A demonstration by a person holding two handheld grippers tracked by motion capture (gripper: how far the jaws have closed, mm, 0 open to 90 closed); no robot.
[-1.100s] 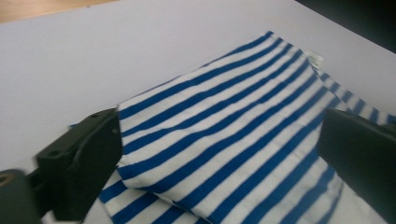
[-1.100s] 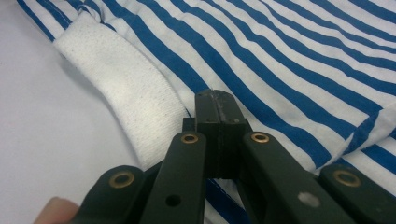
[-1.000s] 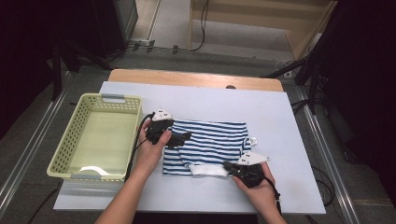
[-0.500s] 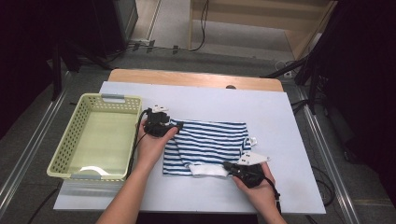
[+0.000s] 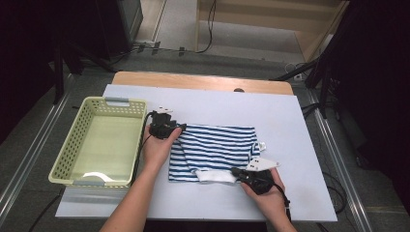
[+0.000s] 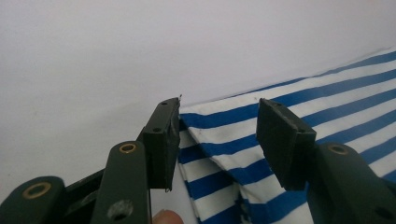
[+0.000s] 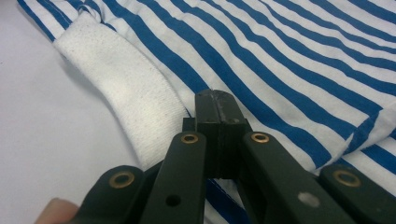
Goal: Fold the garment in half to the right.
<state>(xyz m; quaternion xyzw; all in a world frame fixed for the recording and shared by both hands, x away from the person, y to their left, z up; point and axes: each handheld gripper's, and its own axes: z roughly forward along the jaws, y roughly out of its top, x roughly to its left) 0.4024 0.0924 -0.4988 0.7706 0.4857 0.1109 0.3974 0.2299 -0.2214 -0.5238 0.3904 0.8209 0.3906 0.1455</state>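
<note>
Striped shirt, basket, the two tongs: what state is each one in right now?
Striped shirt: folded, flat on the table.
Basket: empty, upright.
Left tongs: open, have just been closing, shirt corner between the pads.
Right tongs: shut over the shirt beside the white collar; cloth pinched, cannot tell.

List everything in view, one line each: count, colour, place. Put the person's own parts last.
striped garment: one, blue and white with a white cuff, folded at the middle of the table.
basket: one, pale yellow-green plastic, left of the garment.
table: one, pale sheet over a wooden top, beneath everything.
left gripper: one, black, at the garment's far left corner; its jaws have just been closing and straddle that corner, pads not yet pressing.
right gripper: one, black, at the near edge by the cuff, jaws together; held cloth cannot be told.
forearms: two, coming in from the bottom of the high view.
</note>
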